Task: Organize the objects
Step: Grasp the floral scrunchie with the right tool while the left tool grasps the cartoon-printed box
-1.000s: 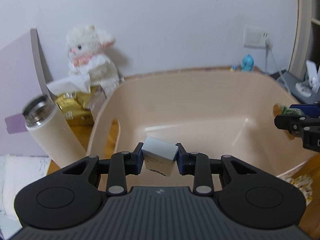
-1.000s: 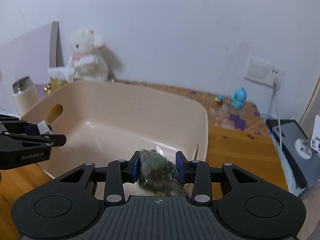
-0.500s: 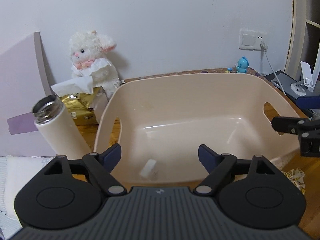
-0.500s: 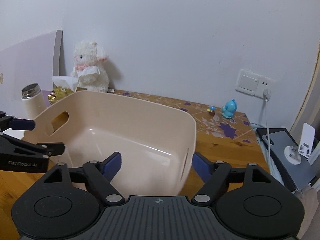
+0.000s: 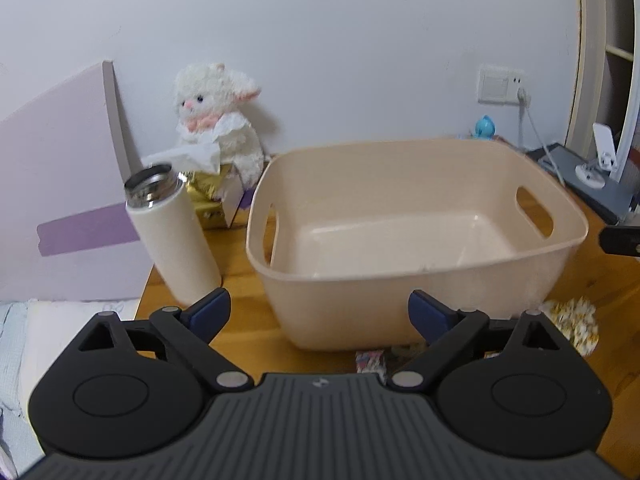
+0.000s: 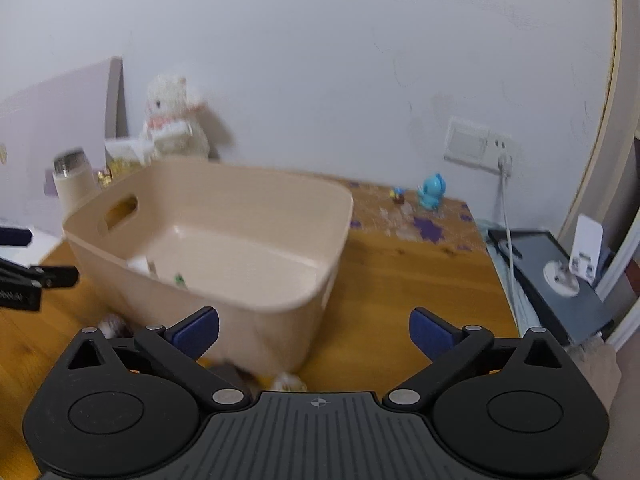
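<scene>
Two handheld grippers are hanging in front of a beige plastic tub [image 5: 416,280] that is sitting on a wooden table [image 6: 400,276]. The left gripper [image 5: 320,312] is standing with its blue-padded jaws spread wide and holding nothing; the right gripper [image 6: 314,328] is standing likewise, wide apart and gripping nothing. In the right wrist view, a pale boxy item [image 6: 138,265] and a small green-tipped item [image 6: 180,280] are lying inside the tub near its close wall, too blurred to name further. In the left wrist view the tub floor is showing bare where visible.

Just in front of the tub, on the table, small wrapped items are lying: a patterned packet [image 5: 371,361] between the left gripper's fingers, and a yellow-and-white speckled bundle [image 5: 576,322] off the tub's near right corner. A cream thermos flask [image 5: 170,236] with a steel top is standing just left of the tub. Behind it, a white plush lamb [image 5: 218,120] is sitting against the wall above a gold tissue box [image 5: 208,196]. A small blue figurine [image 6: 432,194] is standing at the back of the table, below a wall socket [image 6: 476,144].
</scene>
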Tool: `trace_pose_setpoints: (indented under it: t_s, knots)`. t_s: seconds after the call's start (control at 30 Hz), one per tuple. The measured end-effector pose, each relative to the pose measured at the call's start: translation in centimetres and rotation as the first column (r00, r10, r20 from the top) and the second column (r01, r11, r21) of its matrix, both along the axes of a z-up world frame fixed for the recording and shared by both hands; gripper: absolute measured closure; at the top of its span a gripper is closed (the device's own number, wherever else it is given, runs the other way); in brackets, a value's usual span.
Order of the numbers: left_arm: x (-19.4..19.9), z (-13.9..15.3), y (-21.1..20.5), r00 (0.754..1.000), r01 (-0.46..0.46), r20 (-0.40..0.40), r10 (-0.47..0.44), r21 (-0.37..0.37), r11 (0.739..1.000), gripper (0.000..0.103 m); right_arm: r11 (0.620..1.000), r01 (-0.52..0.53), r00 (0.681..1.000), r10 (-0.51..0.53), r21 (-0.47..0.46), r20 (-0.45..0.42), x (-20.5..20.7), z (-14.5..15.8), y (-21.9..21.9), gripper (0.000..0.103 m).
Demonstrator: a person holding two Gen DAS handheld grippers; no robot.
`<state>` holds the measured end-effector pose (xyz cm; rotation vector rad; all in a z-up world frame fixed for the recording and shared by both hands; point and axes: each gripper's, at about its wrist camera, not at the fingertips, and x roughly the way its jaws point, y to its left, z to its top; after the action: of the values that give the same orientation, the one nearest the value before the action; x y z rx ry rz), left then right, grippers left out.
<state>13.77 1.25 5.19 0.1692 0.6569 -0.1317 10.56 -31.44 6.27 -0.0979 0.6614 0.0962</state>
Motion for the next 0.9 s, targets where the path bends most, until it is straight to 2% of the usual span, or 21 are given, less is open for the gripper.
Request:
trace_pose_setpoints:
  t_s: [0.33, 0.53, 0.67, 0.73, 0.83, 0.9]
  knots:
    - [1.1, -5.3, -0.3, 0.994, 0.000, -0.106, 0.006, 0.056, 0.998, 0.007, 0.999, 0.036, 0.984, -0.037, -0.011, -0.176, 1.4, -6.5, -2.1, 0.000]
    - [2.5, -7.9, -0.2, 0.984, -0.006, -0.178, 0.013, 0.039, 0.999, 0.007, 0.999, 0.035, 0.972, -0.038, -0.018, -0.230, 2.3, -9.2, -2.3, 0.001]
    - [3.1, -8.5, -0.3, 0.982, -0.005, -0.187, 0.011, 0.034, 0.999, 0.009, 1.000, 0.028, 0.968, -0.027, -0.001, -0.251, 2.8, -10.6, -2.0, 0.010]
    - [3.4, -8.6, -0.3, 0.981, -0.005, -0.192, 0.012, 0.033, 0.999, 0.014, 0.999, 0.031, 0.969, -0.025, 0.022, -0.245, 2.8, -10.8, -2.0, 0.011]
    - [3.8, -8.9, -0.5, 0.979, -0.013, -0.202, 0.019, 0.033, 0.999, 0.025, 1.000, 0.013, 0.973, -0.008, 0.022, -0.230, 2.6, -10.6, -1.7, 0.021]
    - [3.9, -9.0, -0.2, 0.978, -0.014, -0.209, 0.016, 0.011, 1.000, 0.033, 1.000, -0.006, 0.975, 0.011, 0.022, -0.222, 2.4, -10.5, -1.3, 0.033]
